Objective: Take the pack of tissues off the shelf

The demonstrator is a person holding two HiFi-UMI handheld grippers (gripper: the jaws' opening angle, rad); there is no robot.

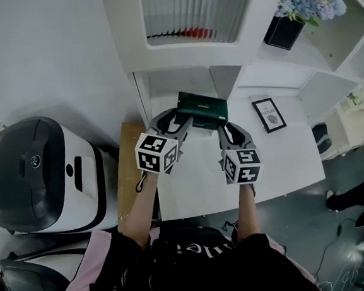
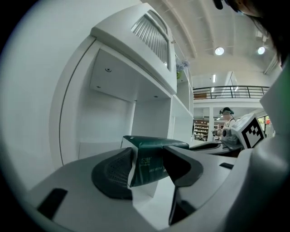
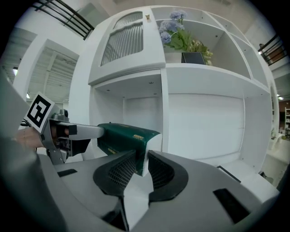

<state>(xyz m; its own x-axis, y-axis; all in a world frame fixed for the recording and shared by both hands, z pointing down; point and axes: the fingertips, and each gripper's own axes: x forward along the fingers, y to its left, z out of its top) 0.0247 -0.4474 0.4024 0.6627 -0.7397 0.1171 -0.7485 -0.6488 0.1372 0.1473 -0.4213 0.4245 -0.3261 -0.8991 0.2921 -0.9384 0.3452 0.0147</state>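
Observation:
The pack of tissues (image 1: 202, 109) is dark green and hangs level in front of the white shelf's lower compartment (image 1: 179, 81), held at both ends. My left gripper (image 1: 179, 124) is shut on its left end. In the left gripper view the pack (image 2: 152, 161) sits pinched between the dark pads of the left gripper (image 2: 147, 170). My right gripper (image 1: 226, 130) is shut on the right end. In the right gripper view the pack (image 3: 122, 136) stretches left from the right gripper (image 3: 141, 165), whose pads clamp its white end seam.
The white counter (image 1: 198, 184) lies below the grippers, with a small framed picture (image 1: 268, 114) on it to the right. A black pot of blue flowers (image 1: 284, 31) stands on a higher shelf. A white and black machine (image 1: 39, 173) sits left of the counter.

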